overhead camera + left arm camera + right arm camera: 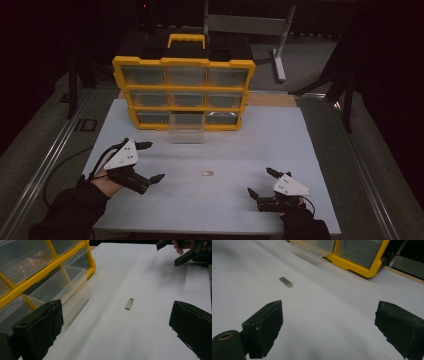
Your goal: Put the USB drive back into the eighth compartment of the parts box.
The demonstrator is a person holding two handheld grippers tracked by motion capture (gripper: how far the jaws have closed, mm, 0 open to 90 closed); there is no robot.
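Lying untouched mid-table, the small metal piece [207, 173] is waiting between the left gripper [150, 161] and right gripper [260, 181], both gaping empty. The clear drawer [186, 128] is standing pulled out at the organizer [183, 92] near the far edge, so pickup and stowing are apparently still pending.

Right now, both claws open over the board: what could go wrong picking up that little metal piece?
1. The metal piece is thin and lies flat on the white board; claw tips may skate over it and flick it away.
2. The clear drawer stands pulled out of the yellow organizer; the left claw could knock it on a reach.
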